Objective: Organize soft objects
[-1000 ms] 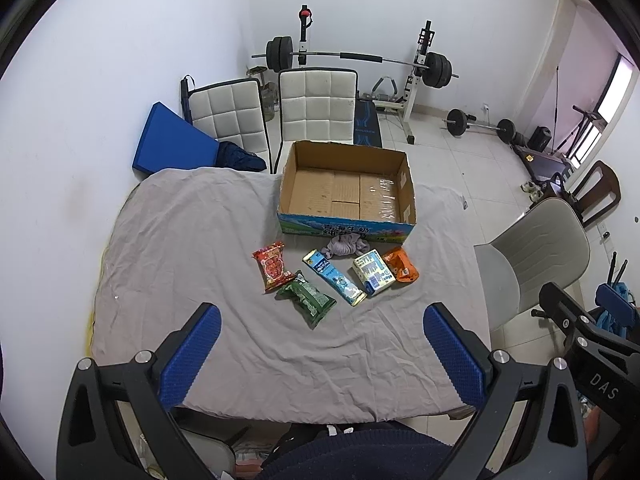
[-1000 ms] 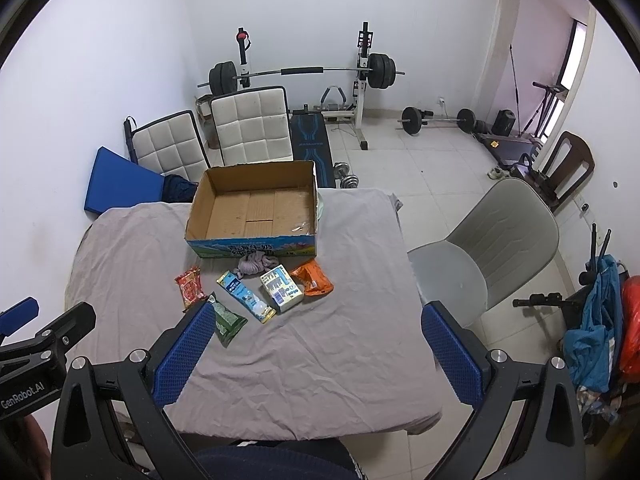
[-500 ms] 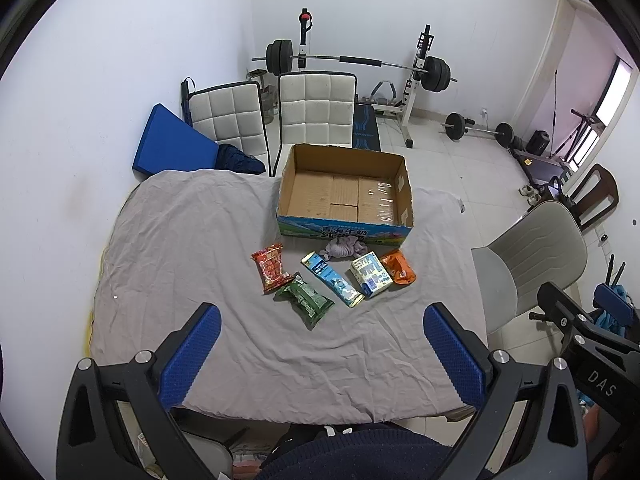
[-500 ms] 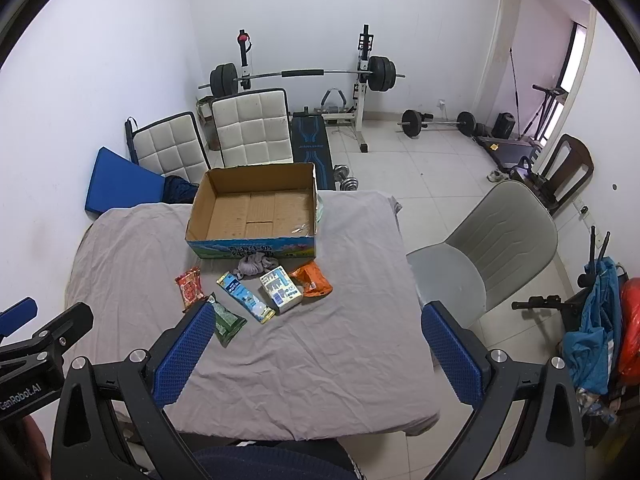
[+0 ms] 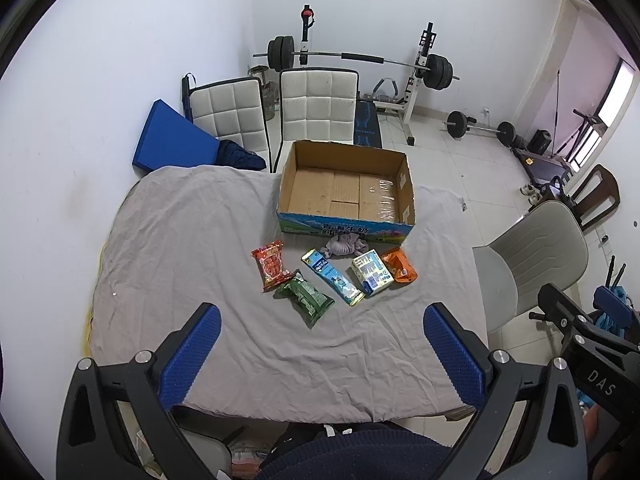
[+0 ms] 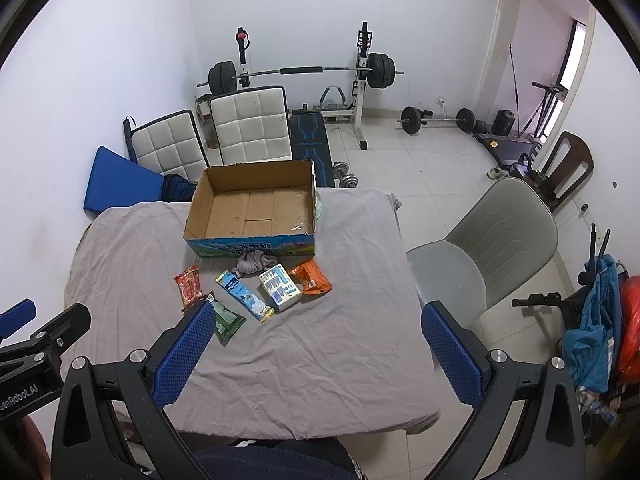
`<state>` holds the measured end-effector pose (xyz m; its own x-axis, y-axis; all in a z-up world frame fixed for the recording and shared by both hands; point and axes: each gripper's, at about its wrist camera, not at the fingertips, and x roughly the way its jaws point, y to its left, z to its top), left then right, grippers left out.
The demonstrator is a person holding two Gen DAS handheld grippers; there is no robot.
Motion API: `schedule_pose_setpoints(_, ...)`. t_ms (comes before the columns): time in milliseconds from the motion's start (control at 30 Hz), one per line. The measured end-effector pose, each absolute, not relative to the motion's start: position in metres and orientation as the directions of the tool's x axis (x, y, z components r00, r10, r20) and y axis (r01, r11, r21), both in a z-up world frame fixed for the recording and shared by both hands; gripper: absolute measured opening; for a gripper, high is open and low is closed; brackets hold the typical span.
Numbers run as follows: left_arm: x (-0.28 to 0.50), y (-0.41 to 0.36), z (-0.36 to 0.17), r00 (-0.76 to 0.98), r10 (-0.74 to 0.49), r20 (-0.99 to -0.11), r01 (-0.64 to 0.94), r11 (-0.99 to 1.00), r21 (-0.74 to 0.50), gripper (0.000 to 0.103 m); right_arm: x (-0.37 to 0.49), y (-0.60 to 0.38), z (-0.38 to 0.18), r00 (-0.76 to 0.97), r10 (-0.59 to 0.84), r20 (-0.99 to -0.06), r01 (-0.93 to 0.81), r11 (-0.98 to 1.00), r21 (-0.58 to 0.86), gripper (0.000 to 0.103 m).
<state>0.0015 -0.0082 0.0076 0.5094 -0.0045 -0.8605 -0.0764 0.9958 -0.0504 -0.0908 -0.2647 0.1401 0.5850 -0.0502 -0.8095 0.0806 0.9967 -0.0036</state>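
An open empty cardboard box (image 5: 348, 190) stands at the far middle of a grey-clothed table (image 5: 180, 240). In front of it lie a red packet (image 5: 272, 265), a green packet (image 5: 305, 298), a blue packet (image 5: 333, 282), a white carton (image 5: 371, 272), an orange packet (image 5: 398, 266) and a grey cloth bundle (image 5: 346, 245). The box (image 6: 256, 204) and the items also show in the right wrist view. My left gripper (image 5: 320, 354) and right gripper (image 6: 316, 354) are both open and empty, held high above the table's near edge.
Two white padded chairs (image 5: 316, 108) and a blue cushion (image 5: 170, 142) stand behind the table. A grey chair (image 6: 492, 248) is at the table's right. A barbell rack (image 6: 304, 76) and weights stand at the back wall.
Both views have shifted slightly; the table and items sit a touch farther and lower in frame. Both grippers remain open, and no object has moved.
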Motion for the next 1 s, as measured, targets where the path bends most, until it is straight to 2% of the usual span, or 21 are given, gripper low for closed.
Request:
schedule_pose_setpoints(333, 0.033, 0.004, -0.028, 0.464, 0.022, -0.886, -0.139, 0.989, -0.048, 0.103, -0.043, -0.280, 0.097, 0.510, -0.023, -0.860, 0.100, 0.994, 0.033, 0.103)
schedule_pose_setpoints(700, 0.107, 0.022, -0.140, 0.296, 0.103, -0.950, -0.215, 0.976, 0.039, 0.103, 0.067, -0.267, -0.029, 0.359, -0.029, -0.933, 0.012, 1.000, -0.026, 0.103)
schedule_pose_setpoints(833, 0.137, 0.033, -0.195, 0.201, 0.052, -0.978, -0.248, 0.969, 0.001, 0.103, 0.107, -0.250, -0.088, 0.283, -0.024, -0.959, -0.054, 0.998, -0.041, 0.103)
schedule_pose_setpoints(900, 0.152, 0.043, -0.233, 0.129, -0.018, -0.991, -0.289, 0.956, -0.055, 0.103, 0.124, -0.240, -0.113, 0.258, -0.004, -0.966, -0.098, 0.995, -0.030, 0.103)
schedule_pose_setpoints(1000, 0.164, 0.056, -0.283, 0.030, -0.128, -0.991, -0.370, 0.920, -0.130, 0.094, 0.149, -0.220, -0.158, 0.205, -0.017, -0.979, -0.165, 0.985, -0.052, 0.103)
